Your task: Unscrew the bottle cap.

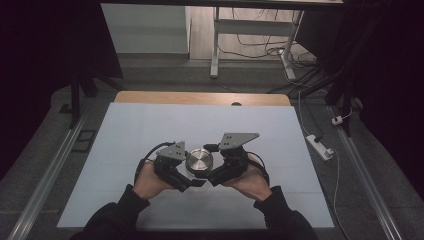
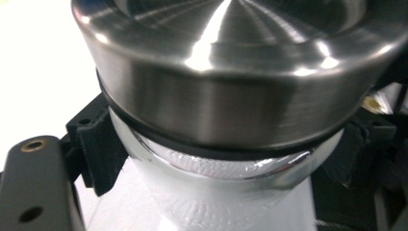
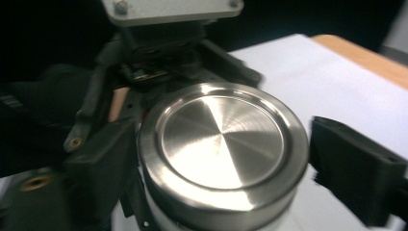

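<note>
- A jar (image 1: 199, 162) with a brushed steel lid (image 3: 222, 139) stood near the middle of the desk (image 1: 150, 130), on its white sheet, between the person's two hands.
- Left gripper (image 1: 192, 181) sat at the jar's left side, held by the left hand (image 1: 150, 181). In the left gripper view its black jaws closed on the jar's clear body (image 2: 226, 192), one on each side, just under the lid (image 2: 226, 91). The jaws were gripping the jar.
- Right gripper (image 1: 214, 162) sat at the jar's right side, held by the right hand (image 1: 250, 181).
- In the right gripper view its jaws flanked the lid. The left-hand jaw lay against or just beside the lid's edge; the frame was too blurred to tell which. The right-hand jaw stood apart from the lid, with white sheet showing in the gap.
- Right jaws were therefore open about the lid, not pressing on it.
- Jar stood upright, lid on, with a dark ring (image 2: 159, 137) showing under the lid's rim.
- Grey plates (image 1: 239, 139) topped both grippers in the high view.
- Wooden desk edge (image 1: 200, 98) showed beyond the sheet.
</note>
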A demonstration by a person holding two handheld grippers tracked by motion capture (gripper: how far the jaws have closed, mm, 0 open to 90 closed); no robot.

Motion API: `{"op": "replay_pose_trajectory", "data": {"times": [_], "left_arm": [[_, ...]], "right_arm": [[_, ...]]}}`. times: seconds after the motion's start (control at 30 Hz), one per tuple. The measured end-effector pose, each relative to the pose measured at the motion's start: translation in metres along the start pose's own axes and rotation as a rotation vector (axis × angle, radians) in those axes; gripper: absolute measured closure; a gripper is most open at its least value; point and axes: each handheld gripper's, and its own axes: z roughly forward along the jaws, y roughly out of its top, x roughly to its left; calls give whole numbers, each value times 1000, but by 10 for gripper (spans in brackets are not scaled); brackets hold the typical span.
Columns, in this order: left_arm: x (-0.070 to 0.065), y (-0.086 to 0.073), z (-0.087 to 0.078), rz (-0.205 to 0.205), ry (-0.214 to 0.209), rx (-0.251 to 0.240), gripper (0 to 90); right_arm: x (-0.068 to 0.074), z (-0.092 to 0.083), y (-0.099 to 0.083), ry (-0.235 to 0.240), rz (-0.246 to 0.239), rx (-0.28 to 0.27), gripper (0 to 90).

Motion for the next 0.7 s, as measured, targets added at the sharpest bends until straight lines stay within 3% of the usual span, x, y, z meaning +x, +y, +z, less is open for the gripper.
{"op": "replay_pose_trajectory", "data": {"times": [0.03, 0.07, 0.1, 0.13, 0.17, 0.2, 0.23, 0.3, 0.4, 0.53, 0.7], "left_arm": [[0, 0, 0, 0, 0, 0, 153], [-1, 1, 1, -39, 63, 13, 153], [-1, 1, 1, -39, 63, 13, 153], [-3, 2, 4, -70, 118, 22, 154], [-3, 2, 4, -70, 118, 22, 153], [-5, 4, 6, -98, 146, 19, 154], [-5, 4, 6, -98, 146, 19, 153], [-9, 7, 8, -112, 183, 24, 153], [-13, 9, 9, -122, 197, 23, 154], [-14, 10, 9, -123, 199, 16, 154], [-11, 8, 6, -93, 144, 6, 153]], "right_arm": [[2, -1, 1, -39, -1, -1, 61], [4, -2, 2, -74, 0, -3, 49], [6, -1, 3, -105, 9, -1, 44], [9, 1, 4, -136, 17, 4, 34], [9, 1, 4, -136, 17, 4, 34], [14, 4, 4, -209, 22, 6, 49], [14, 4, 4, -209, 22, 6, 49], [16, 8, 2, -259, 69, -11, 70], [14, 10, -2, -273, 99, -28, 105], [13, 12, -5, -248, 111, -46, 177], [13, 10, -4, -222, 84, -34, 181]]}}
